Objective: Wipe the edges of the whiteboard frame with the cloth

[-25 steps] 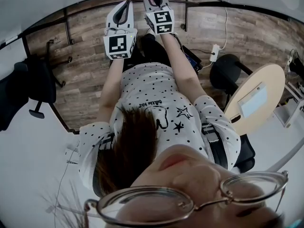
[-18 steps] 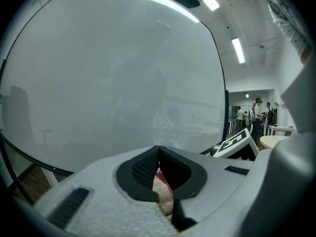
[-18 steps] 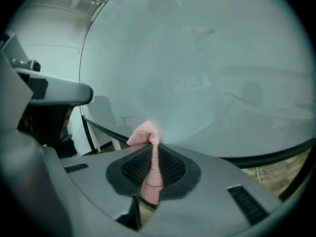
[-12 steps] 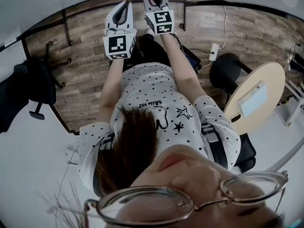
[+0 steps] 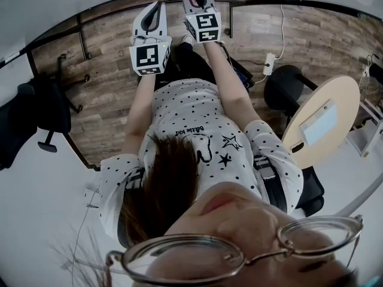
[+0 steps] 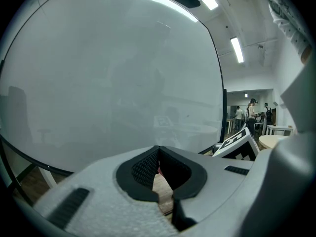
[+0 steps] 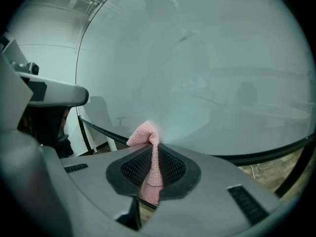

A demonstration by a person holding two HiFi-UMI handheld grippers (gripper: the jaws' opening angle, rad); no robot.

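The left gripper [image 6: 159, 149] is held up in front of the whiteboard [image 6: 108, 73] with its fingers [image 6: 144, 168] closed tip to tip; nothing sits between them, and only a sliver of wood floor shows through the gap behind the tips. Just beside it on the right, the right gripper [image 7: 150, 149] has its fingers [image 7: 132, 169] clamped on the pink cloth [image 7: 143, 132]. The cloth runs as a narrow strip down between the black ribbed pads, and a knitted tuft pokes out past the fingertips. That tuft lies up against the board close to the dark frame [image 7: 244, 158]; whether it rests on the frame edge itself or on the pale panel just beside it I cannot tell. In the head view both grippers reach up side by side, the right one slightly further, with the pink tuft at the dark line of the frame.

The board is a plain grey-white sheet with a thin black rim. The person [image 5: 197, 118] wears a dotted white shirt. A black office chair [image 5: 37, 109] stands at the far left on the wood-plank floor [image 5: 114, 88]. A white power strip [image 5: 270, 64] with its cable lies further right, then a dark stool [image 5: 286, 88], and at the far right a round light-wood table [image 5: 341, 97] bearing a pale flat panel [image 5: 319, 127]
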